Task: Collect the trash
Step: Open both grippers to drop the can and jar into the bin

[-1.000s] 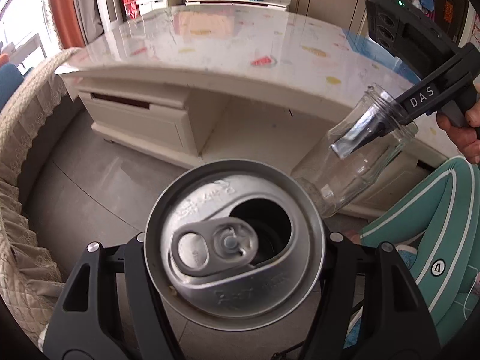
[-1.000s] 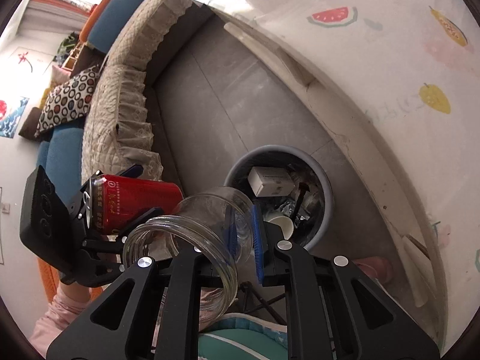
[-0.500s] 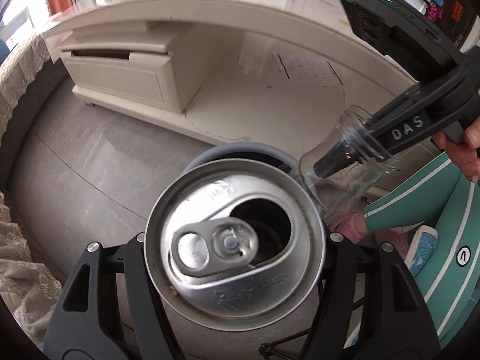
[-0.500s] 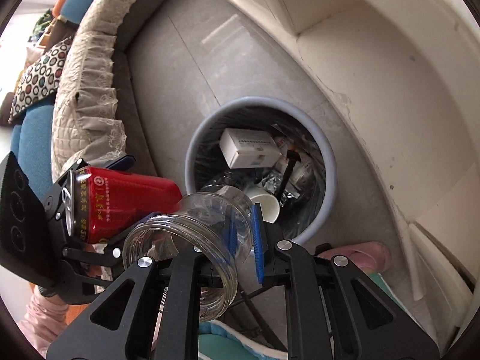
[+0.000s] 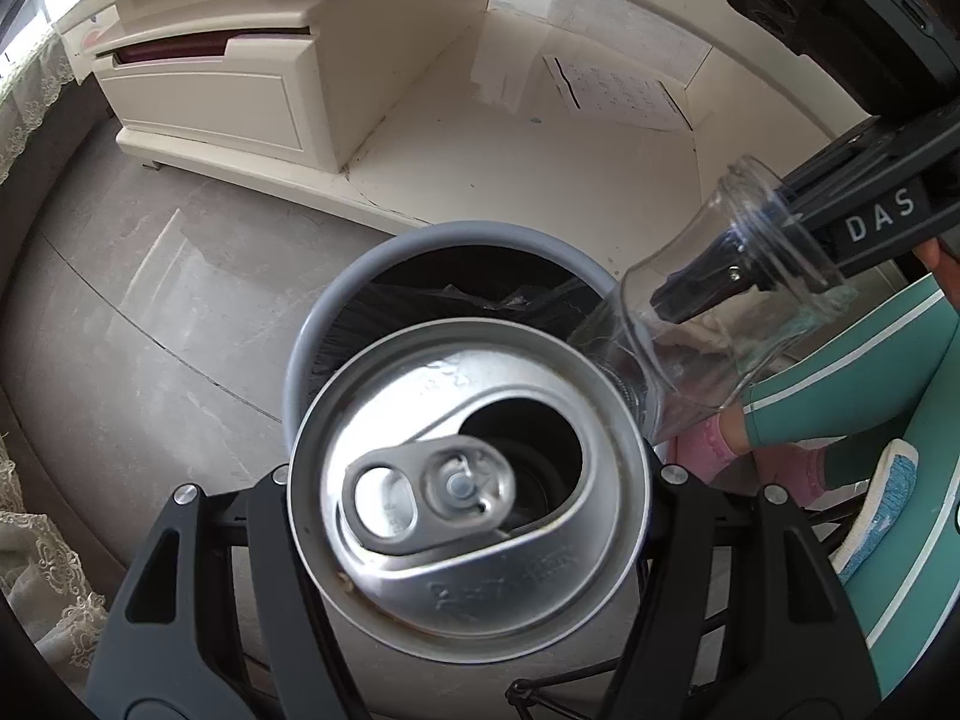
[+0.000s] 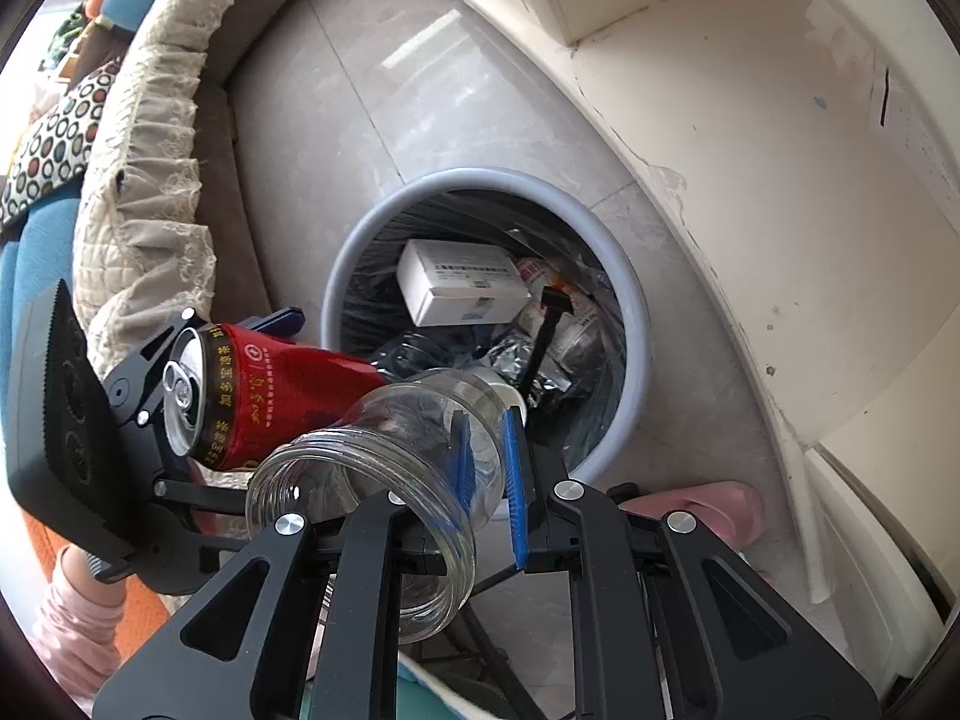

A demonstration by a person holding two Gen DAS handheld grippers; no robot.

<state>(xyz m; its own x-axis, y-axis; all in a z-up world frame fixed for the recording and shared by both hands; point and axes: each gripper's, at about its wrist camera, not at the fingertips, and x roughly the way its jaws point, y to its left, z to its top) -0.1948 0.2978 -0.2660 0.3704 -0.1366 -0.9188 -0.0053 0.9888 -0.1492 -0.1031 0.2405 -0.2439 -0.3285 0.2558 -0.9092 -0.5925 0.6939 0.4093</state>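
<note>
A light, dentable can [image 5: 468,492] was clamped across its sides by the left gripper [image 5: 468,540]. A fragile, slippery glass jar [image 6: 384,480] was pinched by its wall in the right gripper [image 6: 486,480], above the bin [image 6: 630,312].

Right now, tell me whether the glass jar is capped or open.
Open. The glass jar has no lid: its threaded mouth is bare, and one of the right gripper's fingers reaches inside.
</note>
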